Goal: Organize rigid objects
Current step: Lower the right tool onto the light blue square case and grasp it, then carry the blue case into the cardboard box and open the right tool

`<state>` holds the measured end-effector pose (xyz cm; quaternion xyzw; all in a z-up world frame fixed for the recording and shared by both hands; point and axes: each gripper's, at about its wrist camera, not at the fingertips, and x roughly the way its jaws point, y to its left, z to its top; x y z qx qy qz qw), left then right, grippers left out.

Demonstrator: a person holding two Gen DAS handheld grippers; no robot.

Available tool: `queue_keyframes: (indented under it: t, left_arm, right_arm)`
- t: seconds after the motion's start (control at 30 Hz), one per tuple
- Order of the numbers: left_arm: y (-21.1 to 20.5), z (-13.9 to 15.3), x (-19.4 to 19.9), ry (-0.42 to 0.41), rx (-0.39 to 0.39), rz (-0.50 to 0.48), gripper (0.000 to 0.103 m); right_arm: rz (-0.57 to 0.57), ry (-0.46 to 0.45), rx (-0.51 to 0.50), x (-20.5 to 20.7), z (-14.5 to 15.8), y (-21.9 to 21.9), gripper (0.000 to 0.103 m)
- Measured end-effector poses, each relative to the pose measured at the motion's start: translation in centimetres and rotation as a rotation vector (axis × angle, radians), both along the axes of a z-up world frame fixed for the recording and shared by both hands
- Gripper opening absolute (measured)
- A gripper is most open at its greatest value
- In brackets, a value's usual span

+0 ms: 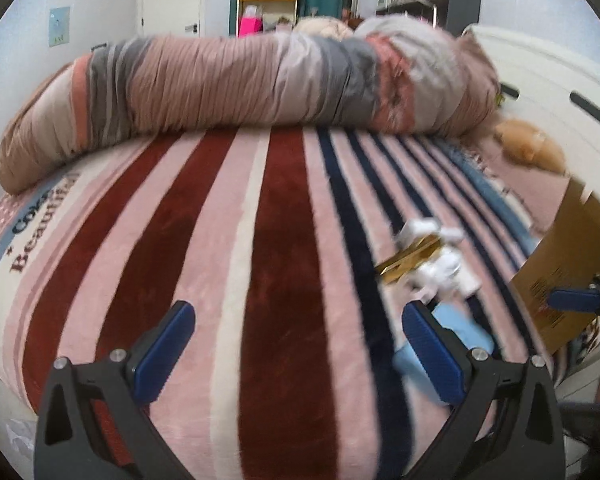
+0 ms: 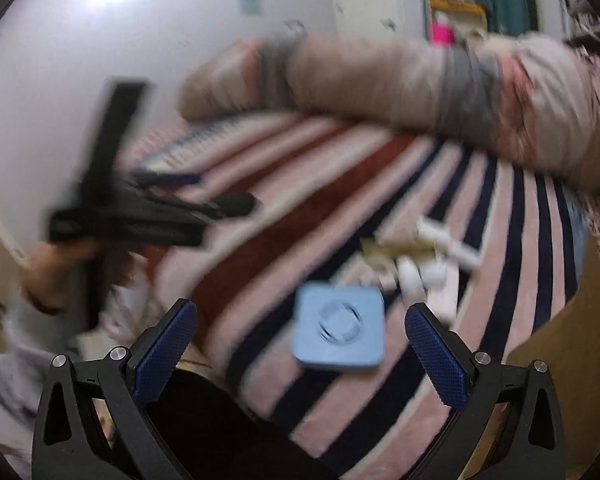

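A light blue square box (image 2: 339, 327) lies flat on the striped blanket, between and just beyond my right gripper's open fingers (image 2: 300, 320). Past it lies a blurred heap of white and gold small objects (image 2: 416, 258). In the left wrist view the same heap (image 1: 424, 256) lies right of centre and the blue box (image 1: 460, 332) shows partly behind my right finger. My left gripper (image 1: 298, 316) is open and empty over the blanket. It also shows in the right wrist view (image 2: 148, 208) at the left, held in a hand. The right gripper's tip (image 1: 576, 300) shows at the left wrist view's right edge.
A rolled striped duvet (image 1: 240, 88) lies across the far side of the bed. A brown cardboard box (image 1: 572, 264) stands at the right edge of the bed. An orange plush toy (image 1: 528, 146) lies near the white headboard (image 1: 548, 80).
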<state>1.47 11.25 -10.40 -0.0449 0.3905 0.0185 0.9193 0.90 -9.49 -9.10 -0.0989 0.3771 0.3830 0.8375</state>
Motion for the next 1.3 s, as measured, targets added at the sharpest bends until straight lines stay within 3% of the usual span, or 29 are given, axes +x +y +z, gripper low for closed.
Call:
queue_keyframes:
  t: [0.17, 0.27, 0.4, 0.5, 0.7, 0.87, 0.97, 1.1, 1.17, 1.23, 1.3]
  left_arm:
    - [0.7, -2.8, 0.7, 0.021, -0.047, -0.025, 0.102]
    - [0.5, -3.5, 1.0, 0.023, -0.02, -0.034, 0.102]
    - [0.6, -3.9, 1.2, 0.037, -0.053, -0.052, 0.102]
    - [0.5, -4.0, 1.3, 0.043, -0.077, -0.067, 0.102]
    - [0.0, -3.3, 1.1, 0.03, -0.134, -0.119, 0.102]
    - [-1.2, -2.6, 1.4, 0.027, -0.381, -0.303, 0.102]
    - [-2.9, -2.5, 1.9, 0.072, -0.422, -0.384, 0.099]
    - [-4.1, -1.2, 2.3, 0.084, -0.502, -0.453, 0.085]
    - [-4.7, -0.2, 2.2, 0.075, -0.516, -0.471, 0.079]
    - [-5.2, 1.3, 2.0, 0.058, -0.516, -0.486, 0.064]
    - [-5.7, 3.1, 1.5, 0.034, -0.53, -0.512, 0.059]
  right_arm:
    - [-0.057, 0.084, -0.082, 2.7, -6.2, 0.6, 0.098]
    - [-0.031, 0.068, -0.101, 3.0, -7.6, 1.5, 0.098]
    - [-0.011, 0.083, -0.115, 3.9, -8.7, 2.6, 0.079]
    - [-0.016, 0.042, -0.143, 4.4, -8.9, 3.3, 0.078]
    - [0.01, -0.036, -0.157, 3.2, -6.5, 2.9, 0.077]
    - [0.006, -0.07, -0.125, 3.2, -5.5, 2.5, 0.077]
    - [0.017, -0.093, -0.085, 3.0, -4.8, 2.7, 0.077]
    - [0.051, -0.158, -0.037, 2.2, -2.8, 2.9, 0.077]
    - [0.059, -0.195, -0.014, 1.6, -1.7, 2.8, 0.077]
    - [0.057, -0.244, 0.006, 0.9, 0.0, 2.5, 0.077]
    - [0.044, -0.275, 0.035, 0.5, 2.0, 1.8, 0.077]
